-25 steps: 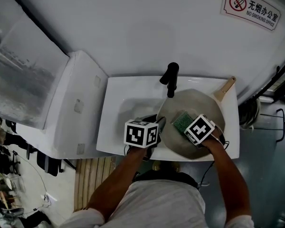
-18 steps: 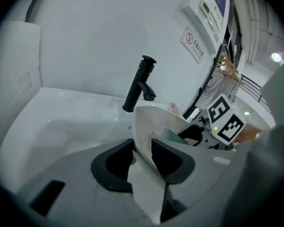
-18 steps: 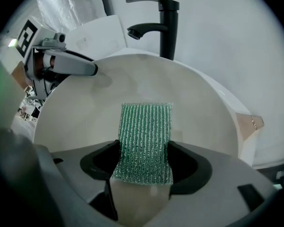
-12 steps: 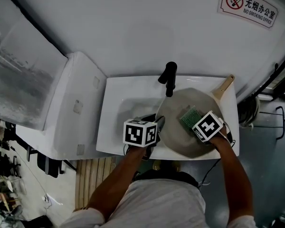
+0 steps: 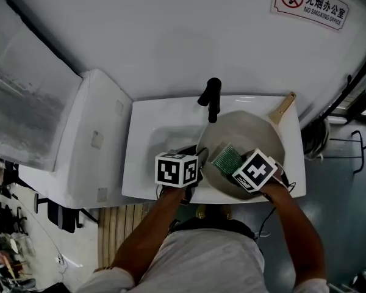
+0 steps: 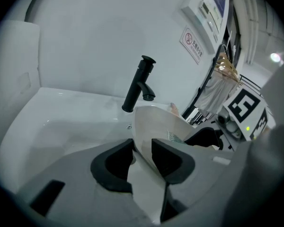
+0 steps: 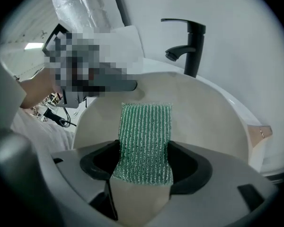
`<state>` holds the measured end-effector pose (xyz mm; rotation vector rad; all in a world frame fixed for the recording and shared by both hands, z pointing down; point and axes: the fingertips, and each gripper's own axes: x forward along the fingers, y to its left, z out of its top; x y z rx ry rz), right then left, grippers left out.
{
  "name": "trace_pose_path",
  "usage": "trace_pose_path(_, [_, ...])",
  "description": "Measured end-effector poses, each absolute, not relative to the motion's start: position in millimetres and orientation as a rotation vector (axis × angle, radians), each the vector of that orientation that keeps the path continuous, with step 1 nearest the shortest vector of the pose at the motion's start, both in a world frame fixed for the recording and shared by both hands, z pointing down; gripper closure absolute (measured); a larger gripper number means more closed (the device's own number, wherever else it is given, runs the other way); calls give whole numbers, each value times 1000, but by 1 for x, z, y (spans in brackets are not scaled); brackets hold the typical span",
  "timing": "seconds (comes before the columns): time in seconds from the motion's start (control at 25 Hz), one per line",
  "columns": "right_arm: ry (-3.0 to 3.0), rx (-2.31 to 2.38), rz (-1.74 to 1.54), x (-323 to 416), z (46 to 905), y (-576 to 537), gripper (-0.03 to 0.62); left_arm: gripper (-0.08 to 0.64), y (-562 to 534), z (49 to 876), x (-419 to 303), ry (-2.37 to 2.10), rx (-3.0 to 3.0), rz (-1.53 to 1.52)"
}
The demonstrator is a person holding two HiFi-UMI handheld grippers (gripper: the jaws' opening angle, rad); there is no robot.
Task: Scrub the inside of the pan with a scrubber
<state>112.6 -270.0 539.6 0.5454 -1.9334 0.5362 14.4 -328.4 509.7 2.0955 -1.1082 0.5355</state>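
Right now the left gripper (image 6: 142, 157) pinches the pan (image 6: 156, 122) by its thin rim, one dark pad on each side of the wall, on the near side of the faucet (image 6: 138, 84). The right gripper (image 7: 144, 163) clamps one end of the scrubber (image 7: 146, 134), and the free end reaches out over the pan's inside, below the faucet spout.

That rim looks smooth and hard. A firm scrubbing push could probably slide it out of the left pads and drop the pan into the sink (image 5: 147, 140), or knock it against the faucet just behind. The scrubber is a thin, floppy rectangle; pressed steeply it may fold or creep out of the jaws, leaving bare pads to rub the coating.

The pan is pale beige, matte, round and shallow, with a wooden-looking handle (image 5: 282, 110) pointing away to the faucet's right. The scrubber is green ribbed mesh with a slight glitter. The faucet is matte black, the sink glossy white.
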Motion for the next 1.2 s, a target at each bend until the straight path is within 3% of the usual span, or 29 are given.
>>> trace_pose_path(1.2, [-1758,701,482,168,557,-283,288,416,-329,509,15,-1081,2116,548])
